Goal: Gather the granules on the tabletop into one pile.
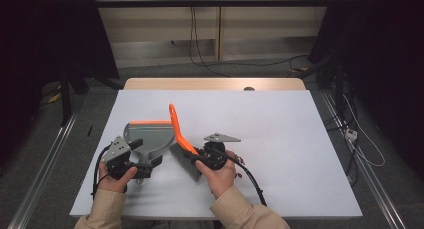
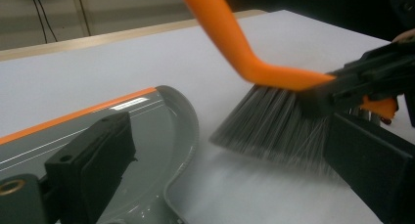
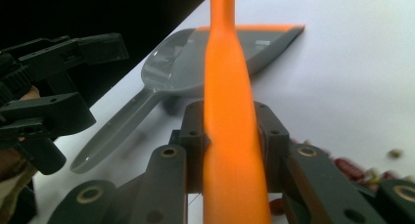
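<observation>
Here my right gripper (image 1: 196,156) pinches the orange hand brush (image 1: 181,139); my left gripper (image 1: 150,165), jaws spread, sits at the grey dustpan's (image 1: 150,136) handle.

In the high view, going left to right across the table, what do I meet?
left gripper → grey dustpan → orange-handled brush → right gripper, shut on the brush.

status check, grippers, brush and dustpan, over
Right gripper shut on the brush. Left gripper open at the dustpan handle. Small bits on the table by the brush.
</observation>
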